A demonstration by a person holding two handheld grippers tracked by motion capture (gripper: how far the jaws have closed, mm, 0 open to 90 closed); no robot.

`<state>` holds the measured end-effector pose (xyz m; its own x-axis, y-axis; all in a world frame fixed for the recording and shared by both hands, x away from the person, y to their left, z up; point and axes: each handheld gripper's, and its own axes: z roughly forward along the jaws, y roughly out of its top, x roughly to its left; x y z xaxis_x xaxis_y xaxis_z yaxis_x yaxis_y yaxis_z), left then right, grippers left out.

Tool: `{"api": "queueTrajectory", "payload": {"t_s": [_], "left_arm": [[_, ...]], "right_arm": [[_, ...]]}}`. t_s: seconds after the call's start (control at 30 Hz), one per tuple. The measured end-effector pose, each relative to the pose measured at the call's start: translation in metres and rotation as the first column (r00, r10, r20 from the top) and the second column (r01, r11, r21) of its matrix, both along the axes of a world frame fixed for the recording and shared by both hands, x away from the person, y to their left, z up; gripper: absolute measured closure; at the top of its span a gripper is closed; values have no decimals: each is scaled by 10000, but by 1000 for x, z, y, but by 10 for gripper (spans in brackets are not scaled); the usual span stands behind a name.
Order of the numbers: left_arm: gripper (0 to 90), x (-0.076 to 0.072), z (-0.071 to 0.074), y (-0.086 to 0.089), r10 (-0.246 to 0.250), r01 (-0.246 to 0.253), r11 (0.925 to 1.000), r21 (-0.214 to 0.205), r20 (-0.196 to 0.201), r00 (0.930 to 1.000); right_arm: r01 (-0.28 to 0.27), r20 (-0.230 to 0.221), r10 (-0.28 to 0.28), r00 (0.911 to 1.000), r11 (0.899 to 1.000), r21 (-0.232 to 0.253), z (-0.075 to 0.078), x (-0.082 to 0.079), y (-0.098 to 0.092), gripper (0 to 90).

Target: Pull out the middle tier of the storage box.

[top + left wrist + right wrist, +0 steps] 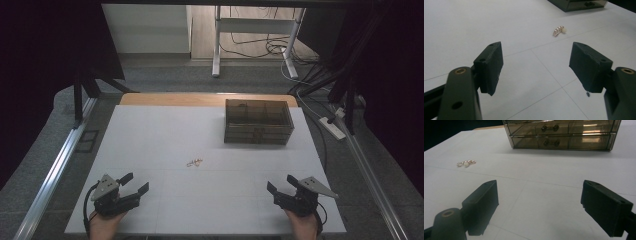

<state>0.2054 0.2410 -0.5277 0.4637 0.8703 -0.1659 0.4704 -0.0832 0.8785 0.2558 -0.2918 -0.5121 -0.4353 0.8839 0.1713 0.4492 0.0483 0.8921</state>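
A small gold-coloured trinket with a pale bead [194,162] lies on the white table near its middle; it also appears ahead of the left jaws [559,30] and off to the left in the right gripper view [466,163]. A smoky transparent drawer box [258,121] stands at the back right, its two drawers closed, handles facing me [552,128]. My left gripper [134,183] rests open at the front left, held by a hand, nothing between its jaws [536,67]. My right gripper [281,183] sits open at the front right, likewise empty [539,207].
The white table [165,130] has a wooden strip along its far edge. Metal rails run along both sides. Beyond the table lie grey carpet, desk legs [216,45], cables and a power strip [333,127].
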Motion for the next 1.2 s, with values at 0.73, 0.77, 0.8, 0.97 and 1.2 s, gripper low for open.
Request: {"api": "queueTrajectory", "payload": {"t_s": [0.73,0.77,0.8,0.97,1.2], "left_arm": [[277,1,0,-1,-63,63,10000,4,-23,10000],[277,1,0,-1,-66,66,10000,12,-31,10000],[277,1,0,-1,-71,71,10000,23,-35,10000],[277,0,0,0,-49,49,10000,0,-29,10000],[277,0,0,-1,-86,86,10000,39,-7,10000]], "right_arm": [[-386,88,388,9992,9990,-218,-2,9,21,144],[-392,93,394,9992,9990,-236,-2,10,21,144],[-394,81,396,9992,9989,-251,-2,10,22,144],[-496,34,497,9988,9983,-295,-2,12,27,144],[-653,-62,651,9979,9975,-274,-4,15,33,143]]}}
